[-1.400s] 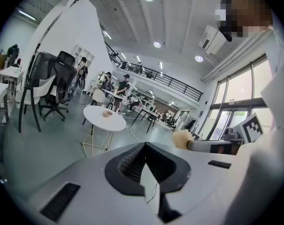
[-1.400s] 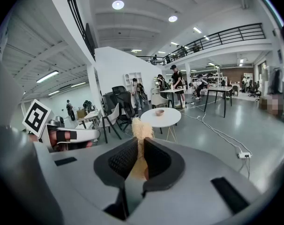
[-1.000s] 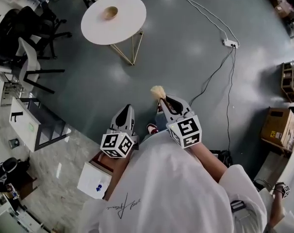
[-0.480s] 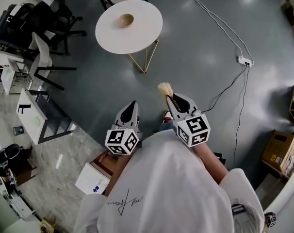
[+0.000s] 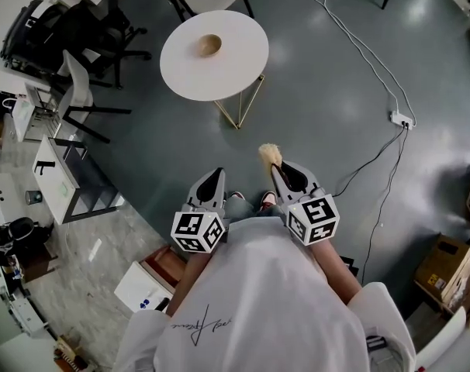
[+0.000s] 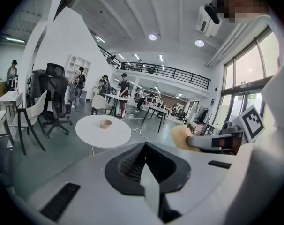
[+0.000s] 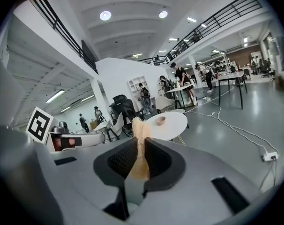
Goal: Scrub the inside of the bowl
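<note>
The small, round, tan bowl (image 5: pixel 210 44) sits on a round white surface (image 5: pixel 239 68) with thin gold legs, well ahead of both claws over the glossy grey floor (image 5: pixel 328 60). The right claw (image 5: pixel 275 167) is clenched on a pale, fibrous brush (image 5: pixel 269 153) whose tuft sticks out forward. The left claw (image 5: pixel 216 173) is pressed together with nothing in it.

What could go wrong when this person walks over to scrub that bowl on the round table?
1. The bowl sits unheld on the round table; if the left gripper, shut and empty, does not steady it, scrubbing may push it off.
2. The brush is pinched by one end in the right gripper and might twist under pressure.
3. A cable trails across the floor beside the table: a possible trip.
</note>
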`<state>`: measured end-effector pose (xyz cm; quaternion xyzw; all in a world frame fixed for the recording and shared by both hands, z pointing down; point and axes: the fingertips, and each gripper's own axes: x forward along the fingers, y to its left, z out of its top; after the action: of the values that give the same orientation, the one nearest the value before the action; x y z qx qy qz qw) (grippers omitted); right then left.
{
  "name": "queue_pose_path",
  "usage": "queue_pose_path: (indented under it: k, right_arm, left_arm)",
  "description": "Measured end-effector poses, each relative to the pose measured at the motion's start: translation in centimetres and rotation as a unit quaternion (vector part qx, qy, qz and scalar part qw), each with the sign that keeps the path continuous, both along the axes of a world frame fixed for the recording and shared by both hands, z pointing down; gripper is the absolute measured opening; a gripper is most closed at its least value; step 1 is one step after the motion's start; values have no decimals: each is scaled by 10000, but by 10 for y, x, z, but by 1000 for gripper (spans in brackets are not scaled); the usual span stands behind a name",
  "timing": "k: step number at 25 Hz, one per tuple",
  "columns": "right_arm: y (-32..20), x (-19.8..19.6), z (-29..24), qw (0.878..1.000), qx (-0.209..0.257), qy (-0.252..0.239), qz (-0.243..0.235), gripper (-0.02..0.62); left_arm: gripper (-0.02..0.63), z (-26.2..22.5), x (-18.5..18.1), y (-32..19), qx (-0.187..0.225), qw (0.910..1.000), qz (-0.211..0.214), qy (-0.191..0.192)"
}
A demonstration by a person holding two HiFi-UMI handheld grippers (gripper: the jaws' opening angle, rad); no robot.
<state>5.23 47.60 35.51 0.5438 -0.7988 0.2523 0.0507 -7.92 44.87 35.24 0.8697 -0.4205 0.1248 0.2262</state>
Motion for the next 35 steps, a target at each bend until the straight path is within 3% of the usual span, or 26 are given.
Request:
queue_pose_path:
  k: [7, 19, 35]
  right_arm:
    - [-3, 1, 9, 9999, -80, -72, -116, 58]
    - [-42, 18, 8, 9994, 95, 292, -169, 58]
    - [-175, -8, 10, 9971, -80, 753, -109, 57]
  left_arm:
    - [5, 6, 11, -10, -63, 9999, 135, -83]
    - [5, 12, 38, -61, 171, 9981, 495, -328]
    - [5, 3, -1, -186, 145, 9976, 302, -612]
